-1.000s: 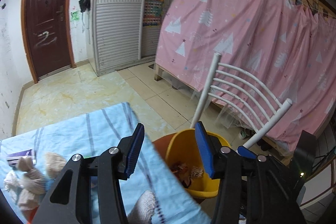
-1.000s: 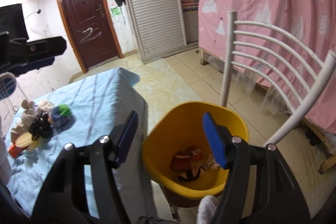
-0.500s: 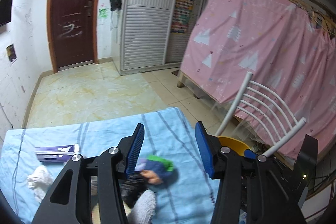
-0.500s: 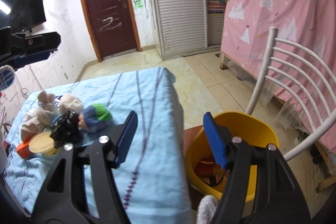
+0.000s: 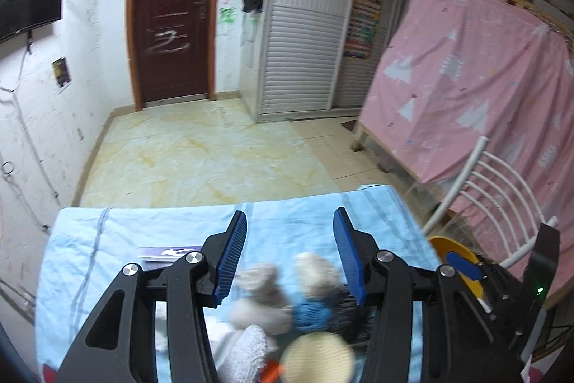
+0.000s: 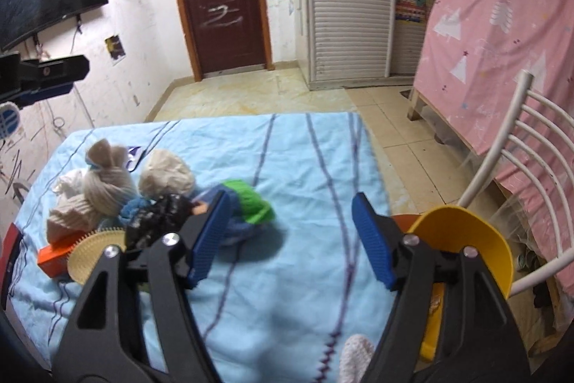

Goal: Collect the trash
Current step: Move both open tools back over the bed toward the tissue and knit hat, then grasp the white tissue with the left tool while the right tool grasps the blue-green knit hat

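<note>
Because the bin (image 6: 466, 239) stands off the bench's right edge, in front of the chair (image 6: 520, 167), I dump there and swing back for more. Both pairs of fingers are empty: my left fingers (image 5: 288, 257) stand partly open over the blurred pile, my right fingers (image 6: 290, 239) wider, having just been opening with nothing between them. The trash sits heaped at the bench's (image 6: 305, 149) left: two beige bundles (image 6: 107, 182), a black crumpled wrapper (image 6: 158, 218), a blue-and-green wad (image 6: 247, 203), an orange box (image 6: 57, 252) and a round ridged lid (image 6: 89, 255), close together for quick picking. A second ago both cameras looked down into the bin; now the bin lies at the right margin and the pile fills the near view.
</note>
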Demonstrator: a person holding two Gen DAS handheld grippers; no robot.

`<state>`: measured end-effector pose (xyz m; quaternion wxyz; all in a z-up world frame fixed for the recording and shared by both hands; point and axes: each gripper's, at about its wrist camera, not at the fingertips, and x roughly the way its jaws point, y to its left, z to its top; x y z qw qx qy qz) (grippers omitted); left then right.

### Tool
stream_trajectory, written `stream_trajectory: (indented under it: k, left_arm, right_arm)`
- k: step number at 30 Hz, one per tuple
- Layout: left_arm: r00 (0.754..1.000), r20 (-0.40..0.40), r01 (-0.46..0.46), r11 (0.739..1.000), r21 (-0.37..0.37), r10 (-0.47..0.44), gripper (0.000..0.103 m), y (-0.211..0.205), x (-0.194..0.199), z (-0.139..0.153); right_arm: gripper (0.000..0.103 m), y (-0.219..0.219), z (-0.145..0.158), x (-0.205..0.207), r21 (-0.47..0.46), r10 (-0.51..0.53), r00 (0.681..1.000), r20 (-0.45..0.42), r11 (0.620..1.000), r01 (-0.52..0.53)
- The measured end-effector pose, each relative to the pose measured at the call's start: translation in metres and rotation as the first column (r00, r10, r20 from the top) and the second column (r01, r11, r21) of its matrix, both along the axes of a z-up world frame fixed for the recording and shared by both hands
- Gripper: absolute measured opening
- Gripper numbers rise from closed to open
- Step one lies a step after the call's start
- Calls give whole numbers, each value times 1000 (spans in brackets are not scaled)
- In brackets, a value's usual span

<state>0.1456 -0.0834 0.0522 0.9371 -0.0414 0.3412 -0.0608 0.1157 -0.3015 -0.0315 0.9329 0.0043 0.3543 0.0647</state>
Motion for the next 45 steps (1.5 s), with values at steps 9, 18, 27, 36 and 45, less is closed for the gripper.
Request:
stream_trajectory:
  k: [9, 18, 27, 36, 45]
  left_arm:
    - [992, -55, -111, 993, 42, 114, 41, 75, 2, -16]
    - [978, -171, -107, 990, 90, 121, 41, 110, 3, -52]
    - [954, -283, -61, 989, 131, 96, 42, 118, 2, -90]
    - [945, -317, -39, 989, 145, 84, 42, 115, -1, -101]
    - [944, -322, -36, 994, 102, 68, 18, 113, -8, -105]
  right_arm:
    - [68, 23, -12, 20, -27, 40, 997, -62, 999, -42]
    - [68, 37, -25, 30, -37, 64, 990, -123, 997, -69]
    - [68, 43, -31, 37, -55, 64, 985, -160, 996, -74]
    - [52, 53, -34, 38, -70, 84, 981, -173, 993, -97]
    - [31, 54, -30, 29, -51, 85, 986, -143, 994, -94]
